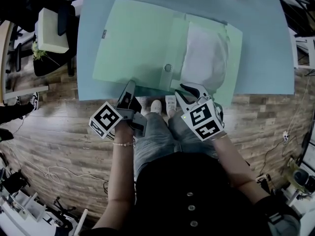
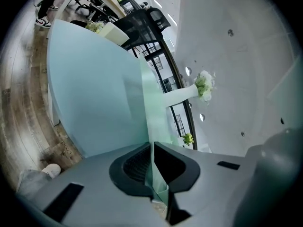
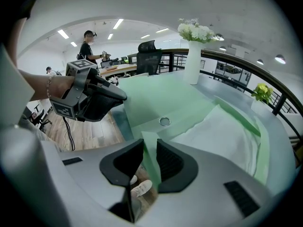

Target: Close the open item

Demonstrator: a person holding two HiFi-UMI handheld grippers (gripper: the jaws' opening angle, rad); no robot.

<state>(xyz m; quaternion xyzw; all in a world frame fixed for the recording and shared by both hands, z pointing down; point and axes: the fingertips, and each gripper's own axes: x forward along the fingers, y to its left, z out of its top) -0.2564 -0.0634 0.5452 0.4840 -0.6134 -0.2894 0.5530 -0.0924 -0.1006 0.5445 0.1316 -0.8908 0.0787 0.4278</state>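
Desk (image 1: 98,14): a smooth, pale blue top with a straight near edge, seen from above in the head view.
Folder (image 1: 142,43): a thin, pale green plastic folder is laid open and flat on the desk, with its broad cover spread toward 9 o'clock and its pocket toward 3 o'clock.
Paper (image 1: 204,58): a slightly puffed stack of white sheets is held in the pocket, under an angled green lip.
Snap button (image 1: 168,68): a small round metal ring is set on a narrow tab near the folder's 6 o'clock edge, between cover and pocket.
Left gripper (image 1: 129,90): it is held at the 6 o'clock edge of the cover. In the left gripper view its ribbed dark jaws are pressed together on the thin green sheet, which is seen edge-on and runs up from between them.
Right gripper (image 1: 189,90): it is placed at the 6 o'clock edge of the pocket side, just beside the tab. In the right gripper view a green corner flap lies in the gap, but the jaws are kept a little apart and are not clamped on it.
Marker cubes: a black-and-white square pattern is carried on each gripper (image 1: 105,119).
Vase (image 3: 192,65): a tall white cylinder with pale flowers is stood on the desk at 12 o'clock, beyond the folder.
Floor (image 1: 59,127): worn wooden planks are seen below the desk edge.
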